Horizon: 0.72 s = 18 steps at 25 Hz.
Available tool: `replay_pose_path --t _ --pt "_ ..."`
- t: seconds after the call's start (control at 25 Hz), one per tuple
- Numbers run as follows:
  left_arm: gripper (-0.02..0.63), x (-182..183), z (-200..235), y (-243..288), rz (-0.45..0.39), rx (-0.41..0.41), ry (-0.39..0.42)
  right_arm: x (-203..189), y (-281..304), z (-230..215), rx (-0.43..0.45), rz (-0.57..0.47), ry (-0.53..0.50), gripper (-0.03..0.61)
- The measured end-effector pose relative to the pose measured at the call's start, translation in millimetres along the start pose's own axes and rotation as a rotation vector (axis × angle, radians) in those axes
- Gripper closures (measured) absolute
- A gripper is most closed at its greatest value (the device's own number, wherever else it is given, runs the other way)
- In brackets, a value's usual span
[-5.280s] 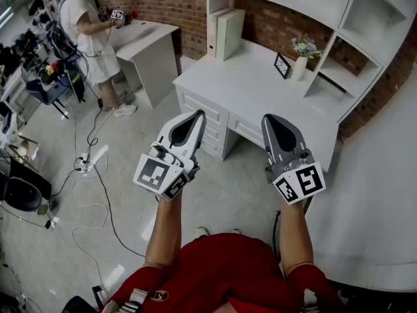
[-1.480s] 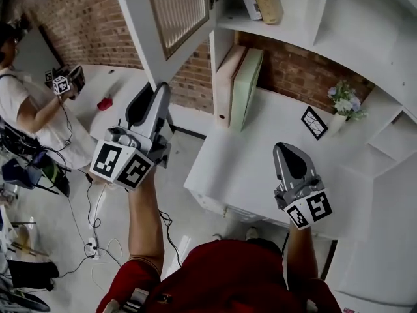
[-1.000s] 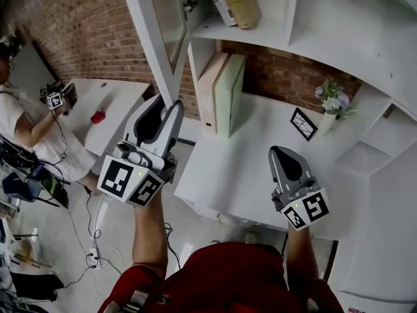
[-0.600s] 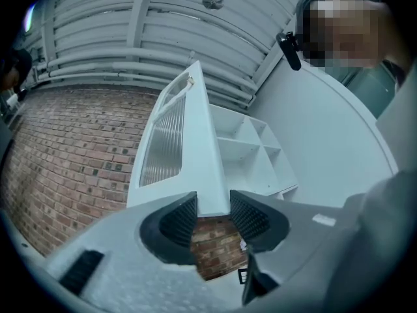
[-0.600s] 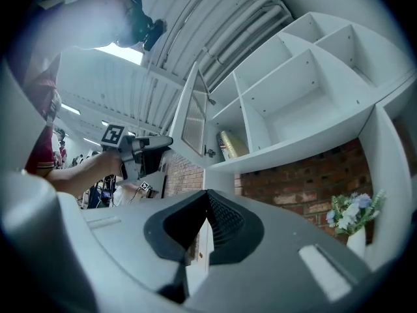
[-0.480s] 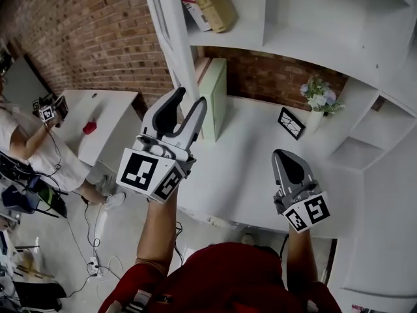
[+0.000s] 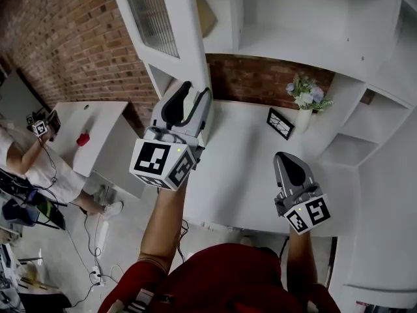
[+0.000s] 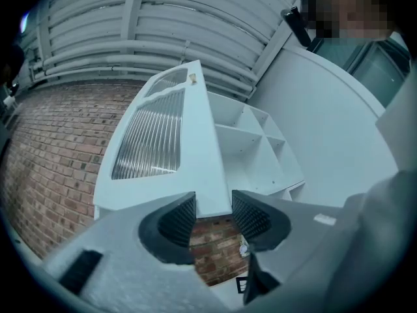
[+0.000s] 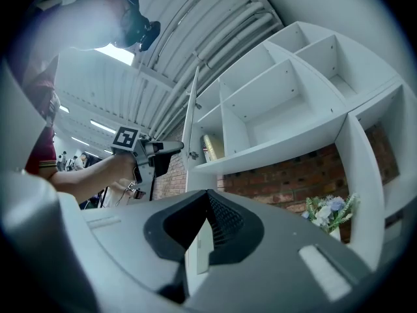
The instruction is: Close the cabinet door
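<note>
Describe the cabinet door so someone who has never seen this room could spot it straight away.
Find the white shelf unit above the white desk, against the brick wall. At its left end hangs the cabinet door, standing ajar. It alone has a ribbed glass panel; the compartments beside it are open and doorless.
</note>
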State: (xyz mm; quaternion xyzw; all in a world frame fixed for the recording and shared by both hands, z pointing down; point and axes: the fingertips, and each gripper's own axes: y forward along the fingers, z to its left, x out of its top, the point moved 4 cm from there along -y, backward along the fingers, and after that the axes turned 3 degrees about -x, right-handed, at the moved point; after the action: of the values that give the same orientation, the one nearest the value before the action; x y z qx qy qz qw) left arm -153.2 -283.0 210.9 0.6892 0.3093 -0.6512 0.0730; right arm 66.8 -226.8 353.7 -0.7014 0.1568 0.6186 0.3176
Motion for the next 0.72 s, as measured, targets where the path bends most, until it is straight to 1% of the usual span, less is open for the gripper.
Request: replay_pose_path --t 0.48,0.72 --pt "0.445 -12 -1 43 0.003 0.011 -0.006 -3 1 -33 -0.020 0.009 0.015 0.565" --pt "0.454 -18 3 62 0.024 0.002 -0.011 -6 8 -42 -0.018 0.014 0.022 0.565"
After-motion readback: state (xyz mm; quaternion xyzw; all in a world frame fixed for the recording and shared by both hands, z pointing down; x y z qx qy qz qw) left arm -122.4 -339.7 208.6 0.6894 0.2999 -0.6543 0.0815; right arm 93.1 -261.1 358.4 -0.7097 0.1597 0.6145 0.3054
